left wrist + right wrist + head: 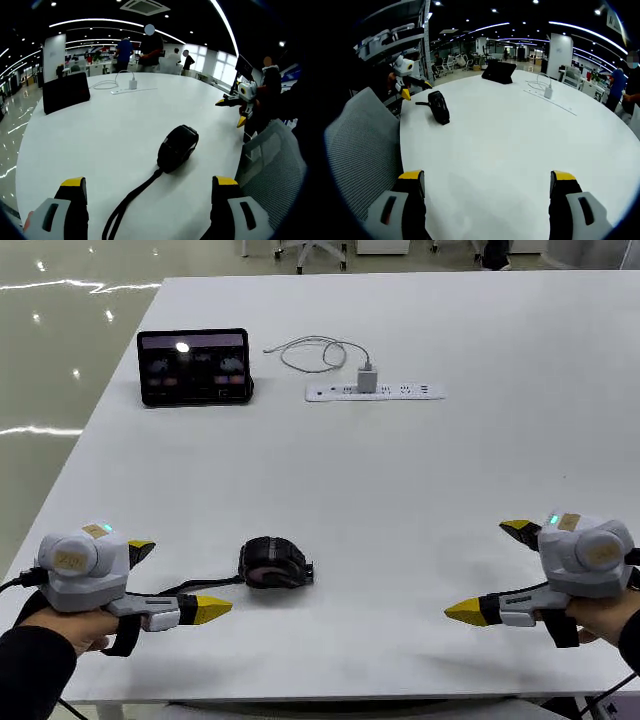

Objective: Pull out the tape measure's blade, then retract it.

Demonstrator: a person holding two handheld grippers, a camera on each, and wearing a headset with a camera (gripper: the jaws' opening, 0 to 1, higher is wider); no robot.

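Black, rounded and plastic-cased, the tape measure (272,563) lies on your white tabletop (400,480) at about seven o'clock in the head view, near the front edge; its black wrist strap (205,587) trails toward eight o'clock, in between the yellow-tipped jaws of your left gripper (180,578), which stand spread wide and clasp nothing; your right gripper (490,570) hovers well apart at the tape measure's three o'clock, jaws likewise parted (bare table between them); a black tablet (194,366) stands at eleven o'clock, a white power strip (375,391) near twelve.
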